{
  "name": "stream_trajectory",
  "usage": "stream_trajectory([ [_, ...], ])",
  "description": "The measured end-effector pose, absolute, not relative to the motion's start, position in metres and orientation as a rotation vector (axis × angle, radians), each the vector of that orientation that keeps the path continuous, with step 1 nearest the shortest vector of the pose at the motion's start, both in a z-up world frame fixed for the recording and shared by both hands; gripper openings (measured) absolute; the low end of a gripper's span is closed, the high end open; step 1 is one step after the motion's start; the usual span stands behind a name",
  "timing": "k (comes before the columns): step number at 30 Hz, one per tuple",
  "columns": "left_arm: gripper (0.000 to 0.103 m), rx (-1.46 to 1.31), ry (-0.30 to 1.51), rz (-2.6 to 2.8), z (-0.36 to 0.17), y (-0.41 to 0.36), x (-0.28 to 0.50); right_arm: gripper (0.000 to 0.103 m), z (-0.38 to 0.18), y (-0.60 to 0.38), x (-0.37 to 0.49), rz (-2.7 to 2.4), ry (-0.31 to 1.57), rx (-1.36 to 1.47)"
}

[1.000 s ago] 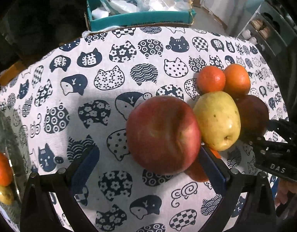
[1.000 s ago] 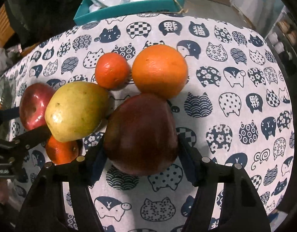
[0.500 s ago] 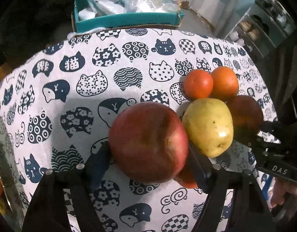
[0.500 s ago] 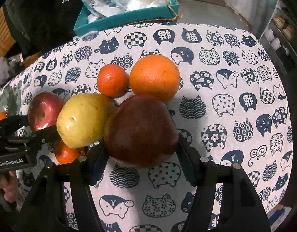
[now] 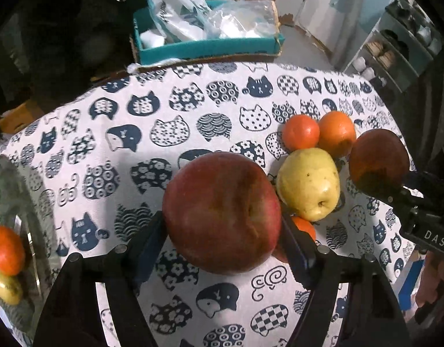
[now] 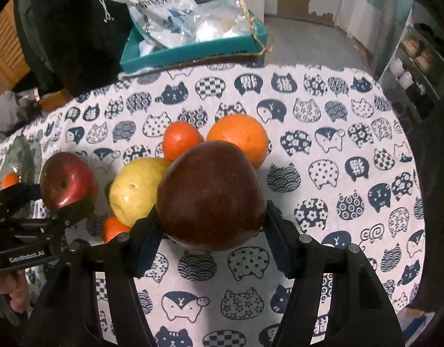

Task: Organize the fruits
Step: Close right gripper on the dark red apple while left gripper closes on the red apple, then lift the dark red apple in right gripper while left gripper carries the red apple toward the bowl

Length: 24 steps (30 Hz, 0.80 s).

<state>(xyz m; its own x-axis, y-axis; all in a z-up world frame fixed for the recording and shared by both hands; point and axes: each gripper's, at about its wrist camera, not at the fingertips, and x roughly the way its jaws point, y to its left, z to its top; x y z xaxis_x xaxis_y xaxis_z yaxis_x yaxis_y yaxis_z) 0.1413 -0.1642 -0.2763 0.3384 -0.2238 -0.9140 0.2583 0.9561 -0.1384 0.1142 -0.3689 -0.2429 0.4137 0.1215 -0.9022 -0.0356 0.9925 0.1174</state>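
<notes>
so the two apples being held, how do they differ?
The red apple in the left gripper is brighter and rounder, streaked pink-red; the dark apple in the right gripper is deep maroon and tapers, broad on top. Both are clamped between the jaws, off the tablecloth.

A table under a cat-print cloth (image 5: 112,173) carries the fruit. A yellow pear (image 5: 308,183) lies on the cloth. Just behind the pear sit a small tangerine (image 5: 300,132) and an orange (image 5: 337,133), side by side and touching. Another tangerine (image 5: 304,227) lies at the pear's near side. Well to the pear's left, at the table's edge, is a glass dish (image 5: 34,202).
</notes>
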Motion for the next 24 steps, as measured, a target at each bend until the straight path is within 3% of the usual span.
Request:
stream_trajectory([
  [24,0.077,-0.007,0.987,-0.267,-0.182,-0.131,0.104,0.065,-0.150,-0.349,0.090,0.124,0.910,0.047],
])
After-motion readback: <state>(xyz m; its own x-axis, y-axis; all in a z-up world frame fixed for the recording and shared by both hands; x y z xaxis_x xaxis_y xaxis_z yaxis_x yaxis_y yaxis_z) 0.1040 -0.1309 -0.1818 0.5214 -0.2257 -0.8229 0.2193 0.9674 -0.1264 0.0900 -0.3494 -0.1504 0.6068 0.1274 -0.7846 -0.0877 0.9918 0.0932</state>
